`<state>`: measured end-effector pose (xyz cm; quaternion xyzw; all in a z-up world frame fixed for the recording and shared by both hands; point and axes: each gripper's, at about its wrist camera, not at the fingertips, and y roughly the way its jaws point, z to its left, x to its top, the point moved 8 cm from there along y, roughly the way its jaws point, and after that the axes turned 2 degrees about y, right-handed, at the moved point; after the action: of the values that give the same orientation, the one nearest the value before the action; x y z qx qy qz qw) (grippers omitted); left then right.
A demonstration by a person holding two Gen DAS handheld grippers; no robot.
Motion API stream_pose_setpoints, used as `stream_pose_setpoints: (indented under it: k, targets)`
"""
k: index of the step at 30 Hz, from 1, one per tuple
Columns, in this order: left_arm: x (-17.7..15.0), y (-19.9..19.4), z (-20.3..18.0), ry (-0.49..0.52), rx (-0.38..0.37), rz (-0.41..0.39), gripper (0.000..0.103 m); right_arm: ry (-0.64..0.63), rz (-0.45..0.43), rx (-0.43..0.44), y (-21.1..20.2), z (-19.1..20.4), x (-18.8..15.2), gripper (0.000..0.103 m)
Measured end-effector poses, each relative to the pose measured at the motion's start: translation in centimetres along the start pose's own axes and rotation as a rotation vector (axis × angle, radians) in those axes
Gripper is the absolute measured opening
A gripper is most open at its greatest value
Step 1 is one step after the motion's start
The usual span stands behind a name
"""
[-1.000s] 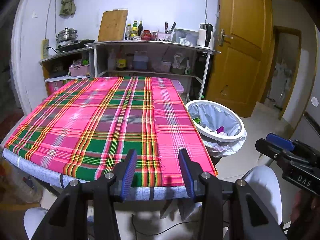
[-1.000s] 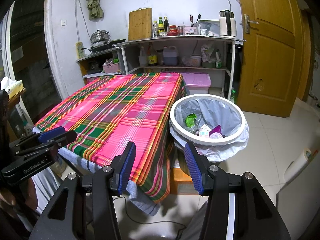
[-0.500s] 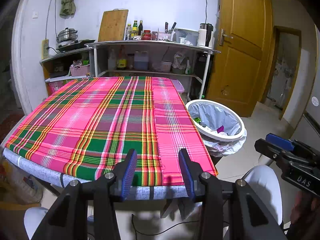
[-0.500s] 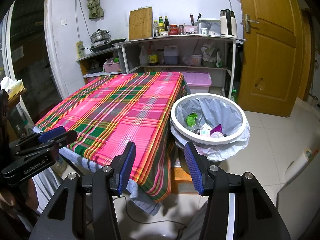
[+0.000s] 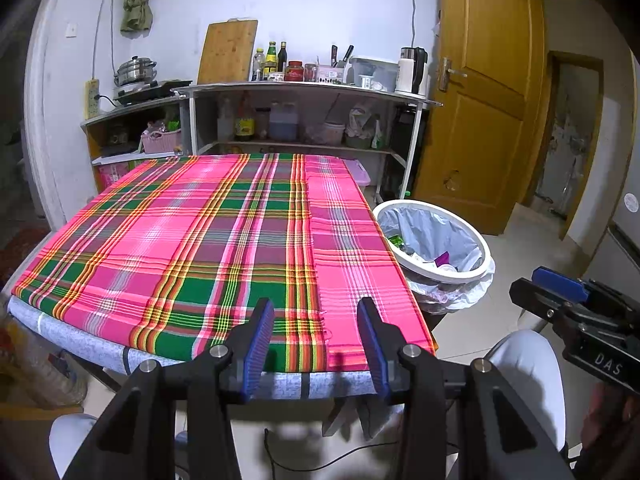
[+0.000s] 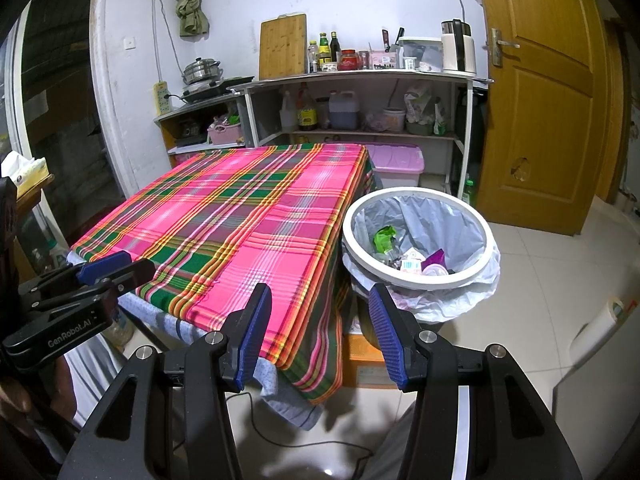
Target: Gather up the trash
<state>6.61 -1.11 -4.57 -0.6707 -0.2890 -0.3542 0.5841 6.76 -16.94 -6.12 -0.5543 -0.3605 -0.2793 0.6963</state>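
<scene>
Left gripper (image 5: 316, 320) open, empty, above near edge of pink-green plaid cloth-covered table (image 5: 200, 240). Right gripper (image 6: 318, 308) open, empty. White-rimmed, plastic-lined round trash bin (image 6: 416, 276) ahead-right of it, touching table corner. Only right view shows bin contents clearly: green wrapper (image 6: 385, 237), purple scrap (image 6: 435, 258). Cluttered shelf (image 5: 304, 92) and wooden door (image 5: 484, 92) beyond.

On the body of your right tongs (image 5: 576, 300), seen from the left wrist, you can read "DAS". Your left tongs (image 6: 116, 268), seen from the right wrist, carry "GenRobot.AI" on their side.
</scene>
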Motion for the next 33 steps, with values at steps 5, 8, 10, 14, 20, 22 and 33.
stream_pose_setpoints:
  k: [5, 8, 10, 14, 20, 22, 33]
  targets:
    - [-0.01, 0.01, 0.04, 0.001, 0.001, 0.0, 0.043, 0.0, 0.002, 0.001, 0.01, 0.0, 0.02, 0.052]
    - [0.0, -0.01, 0.02, 0.0, 0.0, 0.0, 0.043, 0.0, 0.001, 0.0, 0.0, 0.02, 0.03, 0.052]
    - [0.0, 0.02, 0.04, 0.001, 0.0, 0.0, 0.043, -0.001, 0.0, 0.001, 0.03, 0.0, 0.08, 0.052]
    - [0.0, -0.03, 0.1, 0.002, 0.001, 0.0, 0.043, -0.001, 0.001, 0.001, 0.03, 0.01, 0.08, 0.052]
    - [-0.02, -0.01, 0.1, 0.002, 0.002, 0.001, 0.043, -0.002, 0.001, 0.0, 0.04, 0.07, 0.04, 0.052]
    - [-0.01, -0.03, 0.04, 0.001, -0.002, 0.001, 0.043, -0.002, 0.002, 0.002, 0.03, 0.08, 0.04, 0.052]
    - [-0.04, -0.07, 0.52, 0.0, -0.002, 0.005, 0.043, -0.003, 0.002, 0.001, 0.02, 0.14, 0.05, 0.052]
